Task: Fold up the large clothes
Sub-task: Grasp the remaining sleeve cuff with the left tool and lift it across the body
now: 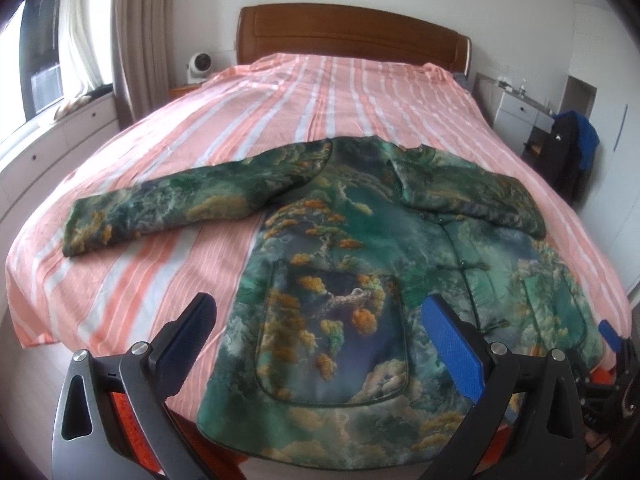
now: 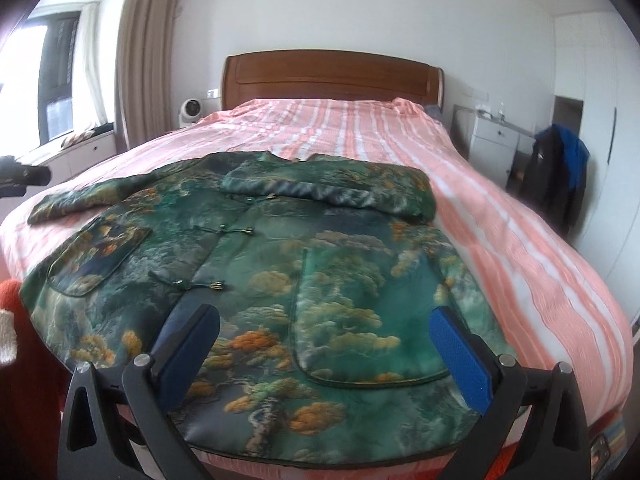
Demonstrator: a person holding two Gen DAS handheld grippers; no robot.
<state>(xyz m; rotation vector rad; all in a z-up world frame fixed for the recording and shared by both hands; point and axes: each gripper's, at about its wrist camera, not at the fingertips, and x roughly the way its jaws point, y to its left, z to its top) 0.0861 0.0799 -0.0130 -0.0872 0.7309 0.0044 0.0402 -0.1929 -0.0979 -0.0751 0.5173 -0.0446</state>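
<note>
Here, the bed (image 1: 320,92) is taking up most of both views, its pink and white striped cover (image 2: 500,216) running back to a wooden headboard (image 2: 332,76). No brand, label or writing is showing legibly anywhere (a small mark on the dark jacket (image 2: 548,168) hanging at the right is too small to read). The green landscape-print jacket (image 1: 360,264) is lying front up at the foot of the bed, one sleeve (image 1: 180,204) stretching out sideways on the cover and the other sleeve (image 2: 332,188) lying folded across the chest. Its two patch pockets (image 1: 332,332) are lying flat, and whatever they may be containing is hidden. The left tongs (image 1: 324,336) are hovering wide apart above the hem, gripping nothing. The right tongs (image 2: 324,344) are likewise standing wide and holding nothing above the jacket.
</note>
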